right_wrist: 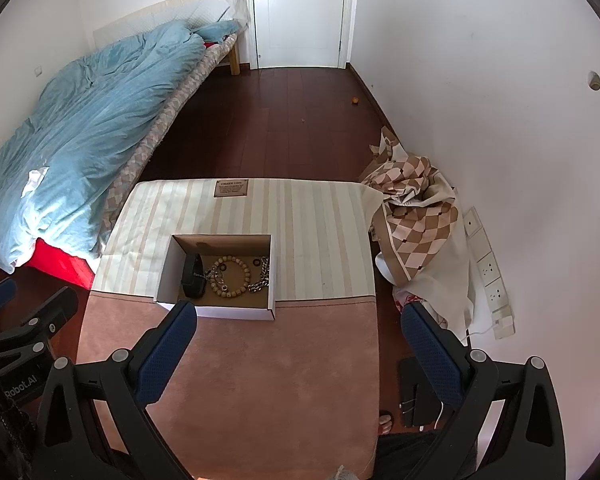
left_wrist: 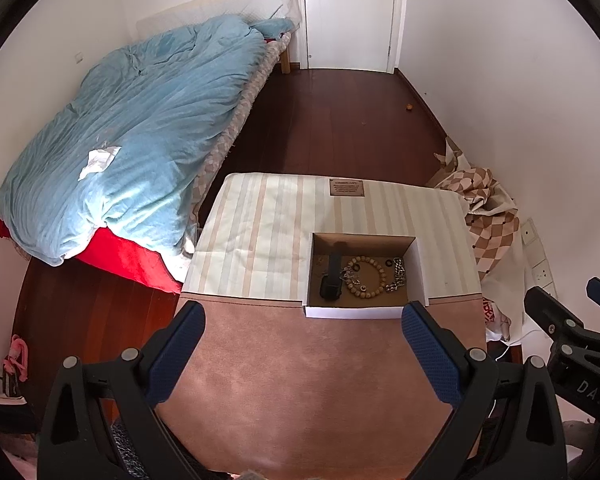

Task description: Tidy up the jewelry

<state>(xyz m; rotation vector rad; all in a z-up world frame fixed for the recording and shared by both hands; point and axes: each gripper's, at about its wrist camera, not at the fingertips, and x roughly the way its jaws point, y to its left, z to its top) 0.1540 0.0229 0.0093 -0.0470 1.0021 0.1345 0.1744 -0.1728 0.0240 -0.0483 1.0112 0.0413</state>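
Observation:
A shallow white cardboard box (left_wrist: 420,272) (right_wrist: 164,276) with a brown inside sits on the cloth-covered table (left_wrist: 300,360) (right_wrist: 260,360). Inside lie a black watch (left_wrist: 332,280) (right_wrist: 192,276), a wooden bead bracelet (left_wrist: 374,276) (right_wrist: 236,274), a silver chain (left_wrist: 398,274) (right_wrist: 262,276) and some small rings. My left gripper (left_wrist: 304,344) hovers open above the pink near part of the table, short of the box. My right gripper (right_wrist: 300,344) is open too, just right of the box's near edge, holding nothing.
A bed with a blue quilt (left_wrist: 140,128) (right_wrist: 80,120) stands to the left. A checked cloth heap (left_wrist: 488,208) (right_wrist: 416,208) lies on the floor at the right by the wall sockets (right_wrist: 488,268). A bare foot (right_wrist: 386,420) shows near the table's right edge. A white door (right_wrist: 300,12) is at the far end.

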